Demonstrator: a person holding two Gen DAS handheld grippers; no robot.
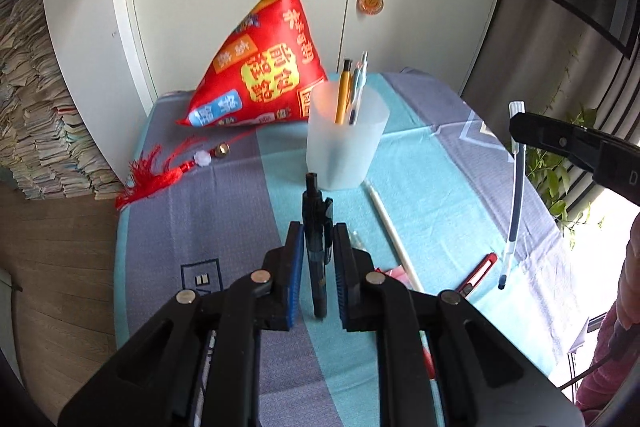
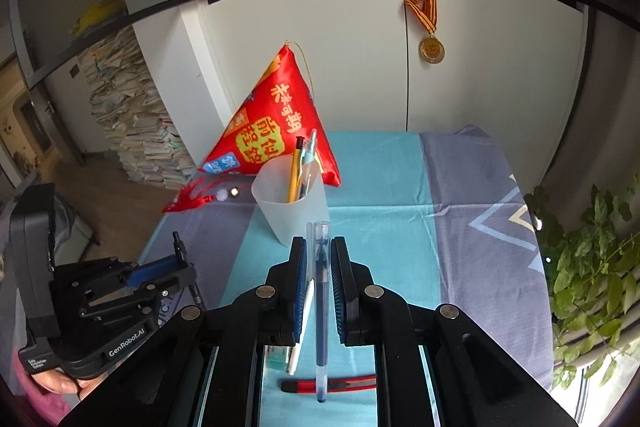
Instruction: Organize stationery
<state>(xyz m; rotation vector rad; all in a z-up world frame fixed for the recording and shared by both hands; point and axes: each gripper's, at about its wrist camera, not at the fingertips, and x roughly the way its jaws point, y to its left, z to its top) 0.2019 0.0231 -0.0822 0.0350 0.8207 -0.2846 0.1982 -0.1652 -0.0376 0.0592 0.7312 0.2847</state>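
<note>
A frosted plastic cup [image 1: 344,137] stands on the cloth-covered table and holds a yellow pen [image 1: 343,93] and two pale ones. My left gripper [image 1: 318,235] is shut on a dark blue-black pen [image 1: 316,247], held upright above the table just short of the cup. My right gripper [image 2: 320,251] is shut on a clear pen with blue ink [image 2: 321,307], also upright, short of the cup [image 2: 290,203]. The right gripper shows in the left wrist view at right [image 1: 520,129], the left one in the right wrist view at lower left [image 2: 176,267].
On the table lie a white pen [image 1: 394,231], a red utility knife [image 2: 332,383] and a pale eraser [image 2: 276,357]. A red pyramid-shaped pillow [image 1: 264,75] with a tassel [image 1: 160,175] sits behind the cup. A leafy plant [image 2: 592,267] stands right; paper stacks [image 1: 36,115] stand left.
</note>
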